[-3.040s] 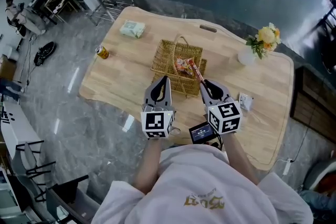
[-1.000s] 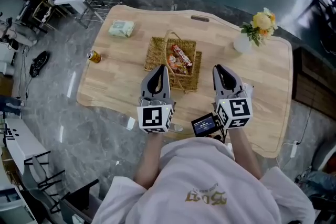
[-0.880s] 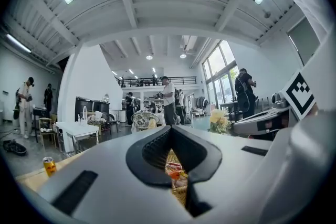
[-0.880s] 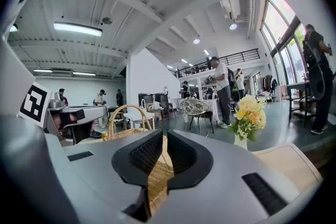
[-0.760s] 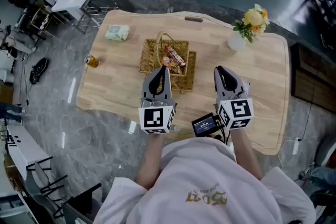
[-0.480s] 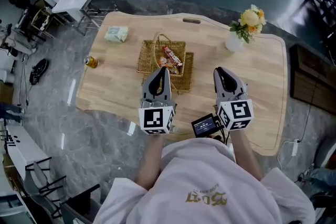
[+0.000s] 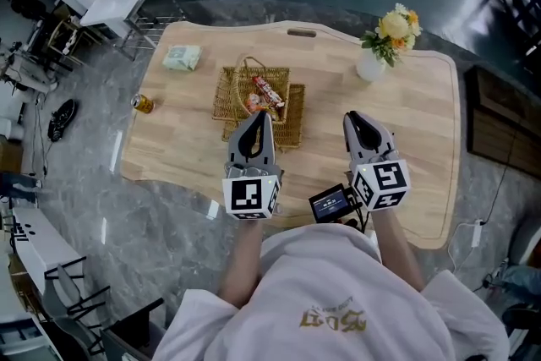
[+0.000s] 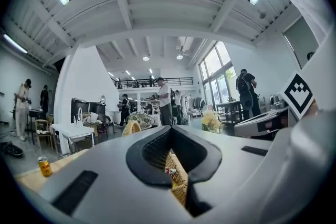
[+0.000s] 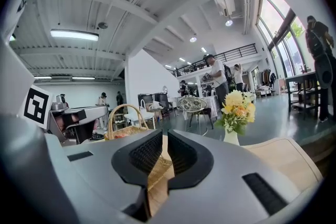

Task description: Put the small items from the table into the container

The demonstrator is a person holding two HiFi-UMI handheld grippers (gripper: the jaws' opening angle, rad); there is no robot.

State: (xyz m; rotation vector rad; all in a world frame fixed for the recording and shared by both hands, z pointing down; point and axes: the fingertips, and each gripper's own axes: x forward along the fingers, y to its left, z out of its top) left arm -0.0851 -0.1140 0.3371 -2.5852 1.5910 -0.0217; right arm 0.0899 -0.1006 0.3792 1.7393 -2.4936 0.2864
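Withdrawal since three seconds back: the right hand-held gripper (image 7: 354,117), which then held the snack bar (image 7: 269,90) over the basket (image 7: 222,97), is now pulled back toward the body. The basket sits well ahead of both tips. The bar now lies inside the basket on top of other wrappers (image 7: 252,104). That item reads as delivered.

Right jaws stand a narrow slit apart, with nothing between them. The left hand-held gripper (image 7: 263,117) has its tips together and is empty; basket weave shows beyond them.

Bar's long axis runs diagonally in the head view, from far-left to near-right, lying flat across the basket's handle line. Which end is its front I cannot tell.

Still out on the table (image 7: 414,131): a green packet (image 7: 182,57) and a can (image 7: 142,103) near the left edge, both well apart from the basket. Likely next candidates, so the task looks unfinished. The flower vase (image 7: 371,66) is probably not part of it.
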